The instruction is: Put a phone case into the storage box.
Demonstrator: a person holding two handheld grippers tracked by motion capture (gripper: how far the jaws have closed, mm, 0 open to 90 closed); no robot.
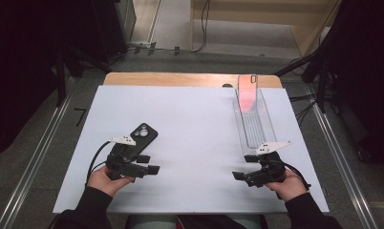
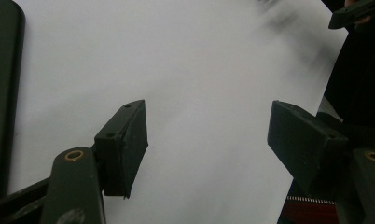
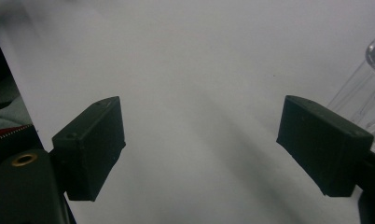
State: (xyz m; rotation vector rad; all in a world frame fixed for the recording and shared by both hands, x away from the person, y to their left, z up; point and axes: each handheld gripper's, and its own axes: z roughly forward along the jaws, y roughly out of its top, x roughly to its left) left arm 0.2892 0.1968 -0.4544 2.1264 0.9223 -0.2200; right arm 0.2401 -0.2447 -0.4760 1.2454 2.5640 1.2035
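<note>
two grippers rest with jaws wide and empty; the black phone (image 1: 144,135) lies just beside the left gripper (image 1: 149,164), at its twelve o'clock, well apart from the right gripper (image 1: 241,167).

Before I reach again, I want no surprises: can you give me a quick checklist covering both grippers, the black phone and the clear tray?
1. Left gripper open, nothing between its pads: ok.
2. Right gripper open and empty: ok.
3. Black phone lying flat on the white sheet, free of the left gripper: ok.
4. Long clear plastic tray holds a pink phone case at its far end: ok.
5. Tray's near end touching the right gripper: cannot tell.
</note>
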